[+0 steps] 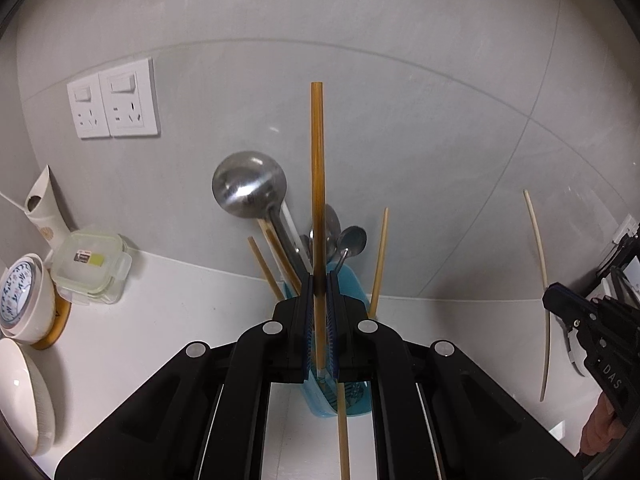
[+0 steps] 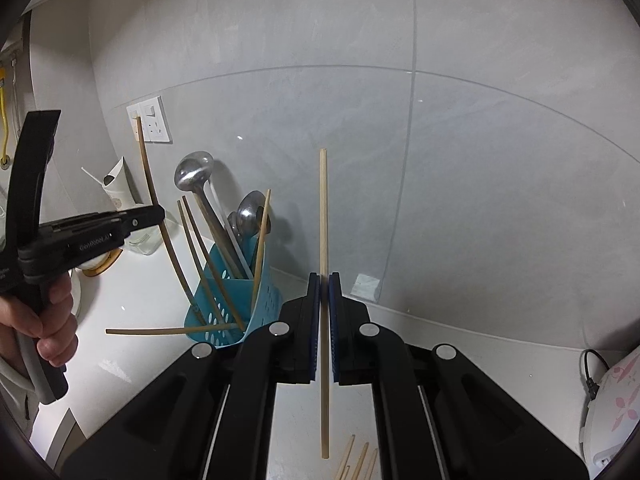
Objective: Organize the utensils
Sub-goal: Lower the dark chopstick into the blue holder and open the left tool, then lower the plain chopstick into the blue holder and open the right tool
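Chopsticks in both claws: left claw clamps a darker chopstick upright right over the blue holder; right claw pinches a pale chopstick, beside the holder. Judgement: keep each vertical, lower tip-first into a free gap, avoid ladle, release only once seated.

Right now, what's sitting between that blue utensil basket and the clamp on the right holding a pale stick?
Nothing: in the right wrist view, only bare white counter separates the blue basket from the right gripper and its chopstick.
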